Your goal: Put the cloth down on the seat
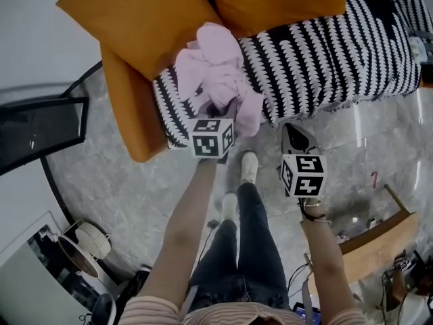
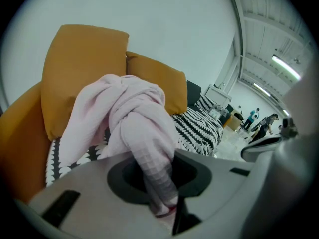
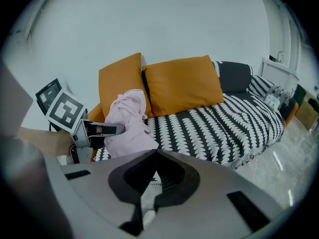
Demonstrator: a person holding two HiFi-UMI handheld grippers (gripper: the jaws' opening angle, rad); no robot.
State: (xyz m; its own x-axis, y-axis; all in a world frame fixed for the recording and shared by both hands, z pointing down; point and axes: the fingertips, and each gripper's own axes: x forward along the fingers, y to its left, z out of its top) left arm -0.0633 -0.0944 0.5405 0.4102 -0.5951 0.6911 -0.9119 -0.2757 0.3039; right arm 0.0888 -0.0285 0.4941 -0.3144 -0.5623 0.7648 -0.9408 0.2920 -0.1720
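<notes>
Pink cloth (image 1: 218,70), soft, light and floppy, hangs bunched over the left front corner of the seat (image 1: 325,59), one fold clamped in the left gripper (image 2: 160,193) jaws; a good hold. Right gripper (image 3: 156,156) jaws together, empty

Striped sleeves (image 1: 152,311), dark jeans (image 1: 254,249), white shoes (image 1: 249,166); left gripper (image 2: 164,208) and right gripper (image 3: 147,215) are grey.
</notes>
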